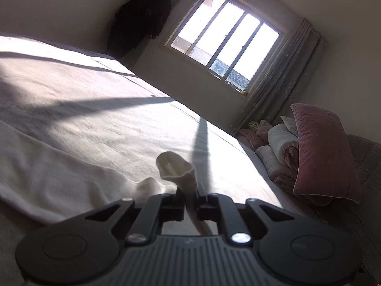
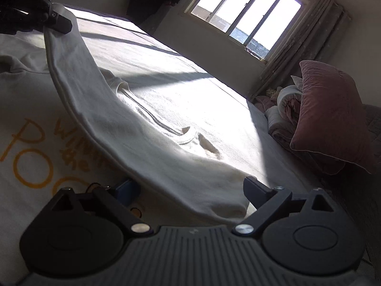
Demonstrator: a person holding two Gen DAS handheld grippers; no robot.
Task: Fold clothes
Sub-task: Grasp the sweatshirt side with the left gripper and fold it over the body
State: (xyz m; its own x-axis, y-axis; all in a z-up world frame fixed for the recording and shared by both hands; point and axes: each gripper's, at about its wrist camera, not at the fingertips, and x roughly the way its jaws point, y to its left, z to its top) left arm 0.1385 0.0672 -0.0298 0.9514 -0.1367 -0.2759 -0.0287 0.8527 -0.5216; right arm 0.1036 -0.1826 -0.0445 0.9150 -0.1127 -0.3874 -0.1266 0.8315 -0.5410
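Pinching the sleeve [image 1: 177,170], the left tongs [image 1: 190,201] lifted it for folding; the right tongs [image 2: 190,190], spread, needed to grip.

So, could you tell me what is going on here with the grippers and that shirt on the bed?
A person is folding a cream sweatshirt with orange lettering on a bed, holding a gripper in each hand. The left gripper is shut on the sleeve, pinching its cuff and lifting it off the bed. The right gripper stands open around the lower part of that sleeve, its pads not pressing on it. Pink pillows sit at the head of the bed, under the window.
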